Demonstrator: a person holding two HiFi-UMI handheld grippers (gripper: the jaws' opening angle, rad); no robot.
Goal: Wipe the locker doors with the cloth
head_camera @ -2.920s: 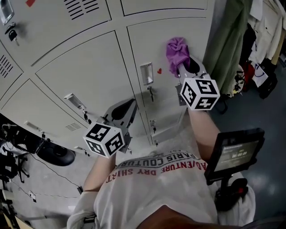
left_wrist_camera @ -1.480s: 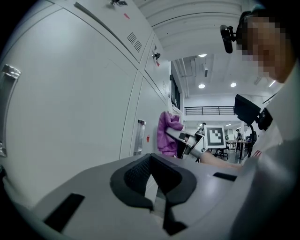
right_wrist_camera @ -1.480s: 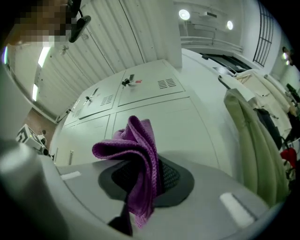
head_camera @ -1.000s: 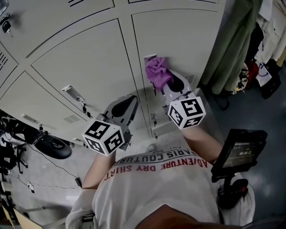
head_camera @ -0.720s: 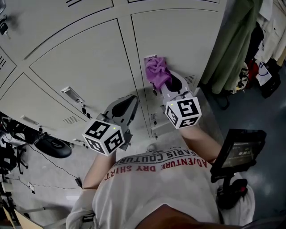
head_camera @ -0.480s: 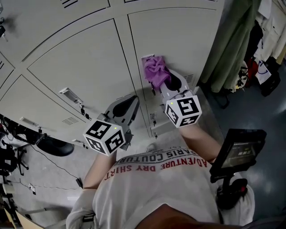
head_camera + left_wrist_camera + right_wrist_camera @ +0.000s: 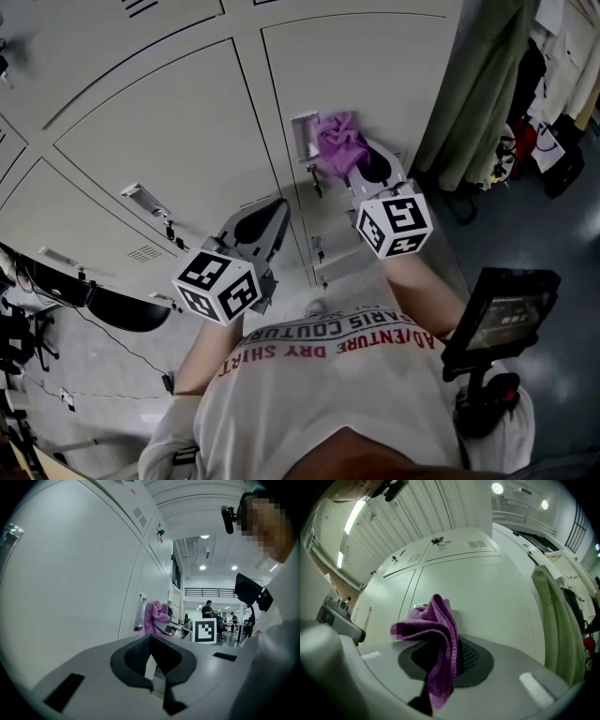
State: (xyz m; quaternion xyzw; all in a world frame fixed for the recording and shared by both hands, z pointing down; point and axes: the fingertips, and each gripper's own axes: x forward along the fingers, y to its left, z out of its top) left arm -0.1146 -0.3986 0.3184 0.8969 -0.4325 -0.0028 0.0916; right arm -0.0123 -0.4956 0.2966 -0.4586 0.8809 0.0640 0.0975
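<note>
While clamped hard on the purple cloth [image 7: 438,630], leaning the right gripper [image 7: 443,663] into the right-hand locker door [image 7: 375,66], wad first. Gripped by one fold, by the look of it, leaving most of the fabric bunched ahead of the jaws to meet the metal before any plastic. Pressed just beside the recessed handle [image 7: 304,139], near the door's left edge, touching the panel or very nearly. Looks like mid-wipe, with plenty of panel not yet reached.

Over to the left gripper [image 7: 265,223]: hanging lower, off the neighbouring door [image 7: 159,122], jaws drawn together to a thin slit, holding nothing. Parked out of the way, probably, so as not to cross the wiping path.

Now the room to move. Wide bare panel upward and rightward, ending at the hanging green garment [image 7: 473,84] past the door's right edge. Tighter to the left: handle first, then the seam between doors, with a small hanging key [image 7: 317,186] just below. Worth steering round that handle lip, likely to snag loose folds. Lower right, a dark screen on a stand [image 7: 497,314], near the right forearm.
</note>
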